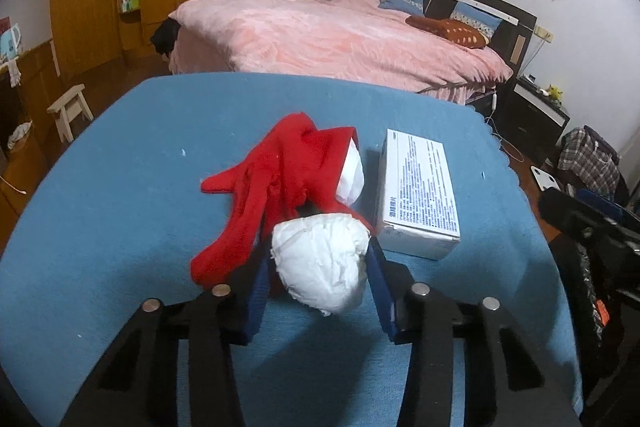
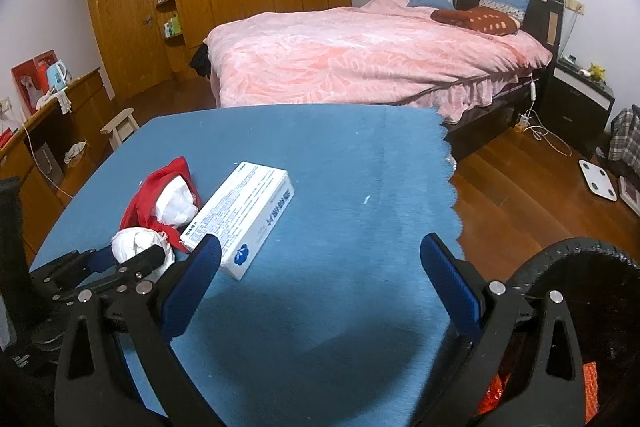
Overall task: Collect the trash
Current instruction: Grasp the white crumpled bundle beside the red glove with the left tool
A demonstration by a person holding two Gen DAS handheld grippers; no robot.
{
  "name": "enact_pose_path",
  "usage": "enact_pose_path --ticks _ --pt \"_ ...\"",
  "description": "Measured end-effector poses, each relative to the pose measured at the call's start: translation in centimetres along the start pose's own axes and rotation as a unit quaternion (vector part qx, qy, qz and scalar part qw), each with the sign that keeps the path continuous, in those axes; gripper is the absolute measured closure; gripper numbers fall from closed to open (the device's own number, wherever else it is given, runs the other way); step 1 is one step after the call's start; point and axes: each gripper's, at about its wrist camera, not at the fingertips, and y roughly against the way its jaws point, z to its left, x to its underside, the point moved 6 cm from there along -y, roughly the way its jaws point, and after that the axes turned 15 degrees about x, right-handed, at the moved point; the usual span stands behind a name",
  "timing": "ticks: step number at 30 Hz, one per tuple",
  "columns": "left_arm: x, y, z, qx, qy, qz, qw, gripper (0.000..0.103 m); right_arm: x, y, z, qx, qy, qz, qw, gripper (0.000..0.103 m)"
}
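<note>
Blue cloth [image 1: 120, 211] covers the table in a bedroom with a pink bed [image 1: 340, 39] behind it. On the cloth, the left gripper [image 1: 320, 267] has its blue pads pressed on both sides of a crumpled white paper ball [image 1: 320, 263]. Just behind the ball lies a red cloth [image 1: 276, 171] with more white paper tucked in it. Beside that sits a white box [image 1: 418, 195]. Over the bare cloth, the right gripper [image 2: 320, 259] has its jaws wide apart and holds nothing.

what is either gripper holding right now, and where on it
The left gripper has the white crumpled paper wad pinched across its sides. The right gripper is open, holding nothing.
</note>
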Motion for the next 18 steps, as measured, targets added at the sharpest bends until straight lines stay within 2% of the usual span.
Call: enact_pose_path --ticks 8,18 --pt "-1.0 2.4 2.3 -0.02 -0.003 -0.025 0.9995 0.058 -0.2 -1.3 2.8 -0.019 0.003 0.013 1.0 0.006" --pt "-1.0 2.9 5.0 -0.033 0.016 -0.031 0.9989 0.058 -0.1 -3.3 7.5 -0.027 0.03 0.028 0.999 0.006"
